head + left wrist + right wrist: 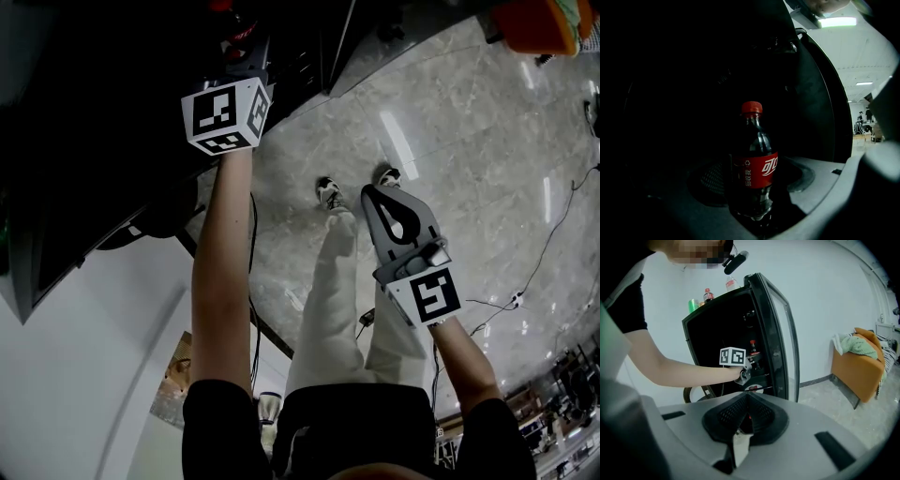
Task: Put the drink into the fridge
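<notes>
A cola bottle (754, 159) with a red cap and red label stands upright between the jaws of my left gripper (754, 190), whose pads sit against its sides. The dark inside of the black fridge (717, 329) surrounds it. The right gripper view shows my left gripper (749, 363) reaching into the fridge with the bottle (753, 348) at its tip. In the head view my left gripper (241, 49) disappears into the dark fridge. My right gripper (377, 194) hangs over the floor, shut and empty; its closed black pads (761, 416) show in its own view.
The fridge door (780, 333) stands open to the right of the opening. Two bottles (708, 294) and a green can (693, 304) sit on top of the fridge. An orange armchair (862, 364) with a green cloth stands at the right wall. Cables (539, 267) lie on the marble floor.
</notes>
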Tool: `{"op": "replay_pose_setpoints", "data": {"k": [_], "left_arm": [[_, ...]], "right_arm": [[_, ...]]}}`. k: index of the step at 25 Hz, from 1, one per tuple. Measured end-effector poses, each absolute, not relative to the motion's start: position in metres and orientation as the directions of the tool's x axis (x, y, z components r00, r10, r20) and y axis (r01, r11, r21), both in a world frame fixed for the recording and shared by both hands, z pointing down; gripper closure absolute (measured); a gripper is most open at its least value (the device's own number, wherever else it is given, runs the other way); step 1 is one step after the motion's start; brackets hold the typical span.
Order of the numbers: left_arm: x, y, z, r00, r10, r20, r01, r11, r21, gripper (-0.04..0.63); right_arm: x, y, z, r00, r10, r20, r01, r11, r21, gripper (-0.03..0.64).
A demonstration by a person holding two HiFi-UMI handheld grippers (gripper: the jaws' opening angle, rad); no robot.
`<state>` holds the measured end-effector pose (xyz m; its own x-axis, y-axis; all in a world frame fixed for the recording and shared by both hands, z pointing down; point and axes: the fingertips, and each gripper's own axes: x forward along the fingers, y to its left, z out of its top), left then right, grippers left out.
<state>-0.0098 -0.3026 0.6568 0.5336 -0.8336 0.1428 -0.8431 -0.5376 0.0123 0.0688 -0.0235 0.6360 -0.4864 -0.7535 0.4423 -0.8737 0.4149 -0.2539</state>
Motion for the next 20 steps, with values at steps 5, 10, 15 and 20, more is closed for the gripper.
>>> {"op": "replay_pose_setpoints", "data": {"k": [5, 10, 15, 20], "left_arm": [[-0.004, -0.304, 0.660, 0.556, -0.816, 0.160, -0.829, -0.559, 0.033, 0.281], [-0.001, -0.302, 0.663, 0.577, -0.798, 0.173, -0.814, -0.580, 0.039, 0.279], [0.001, -0.298, 0.673, 0.596, -0.763, 0.251, -0.793, -0.607, 0.039, 0.279], [-0.002, -0.293, 0.679, 0.563, -0.775, 0.287, -0.808, -0.590, -0.009, 0.279]], "right_arm": [[0.064, -0.016, 0.641, -0.495, -0.722, 0.484, -0.869, 0.408, -0.280, 0.603], [0.059, -0.015, 0.639, -0.508, -0.720, 0.473, -0.861, 0.419, -0.287, 0.603], [0.064, -0.016, 0.634, -0.516, -0.724, 0.457, -0.857, 0.436, -0.277, 0.603], [0.069, -0.011, 0.637, -0.516, -0.711, 0.479, -0.857, 0.438, -0.272, 0.603]]}}
